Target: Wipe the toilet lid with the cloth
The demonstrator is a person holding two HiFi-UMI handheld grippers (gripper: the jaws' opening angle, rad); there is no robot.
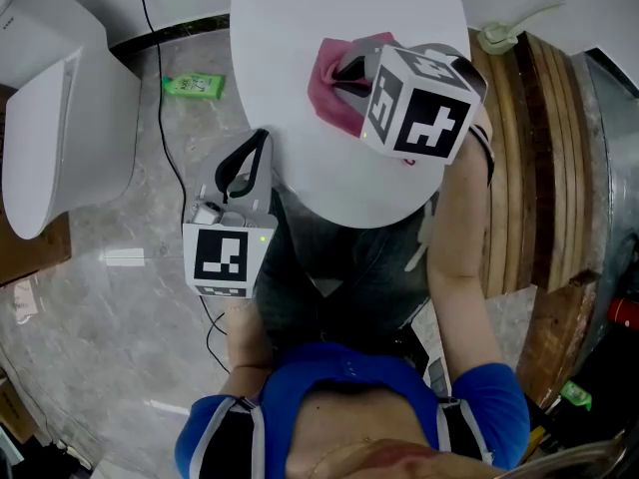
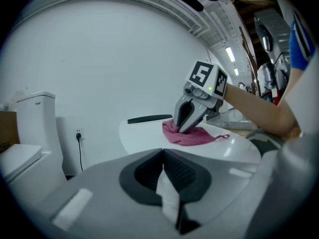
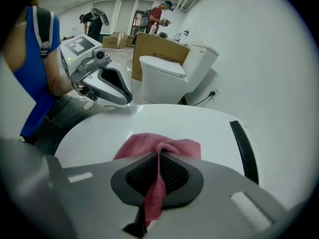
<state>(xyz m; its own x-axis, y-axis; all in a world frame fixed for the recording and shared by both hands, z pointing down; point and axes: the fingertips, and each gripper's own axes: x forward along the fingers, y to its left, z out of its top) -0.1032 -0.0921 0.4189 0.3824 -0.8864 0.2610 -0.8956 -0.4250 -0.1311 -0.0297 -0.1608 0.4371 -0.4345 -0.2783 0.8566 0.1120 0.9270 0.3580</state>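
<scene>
Over marble floor, right gripper (image 1: 344,68) is clamping the cloth (image 1: 321,93) onto the lid (image 1: 290,38) at upper centre of the frame, wiping seemingly just starting, while left gripper (image 1: 258,144) is hanging closed and empty beside the lid's lower-left edge.

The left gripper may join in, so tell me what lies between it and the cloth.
Only bare white toilet lid: the left gripper view shows nothing else between the left gripper and the cloth.

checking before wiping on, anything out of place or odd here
A green packet lies loose on the floor left of the toilet lid. Otherwise nothing odd: the cloth sits bunched on the lid, clamped in the right gripper.
</scene>
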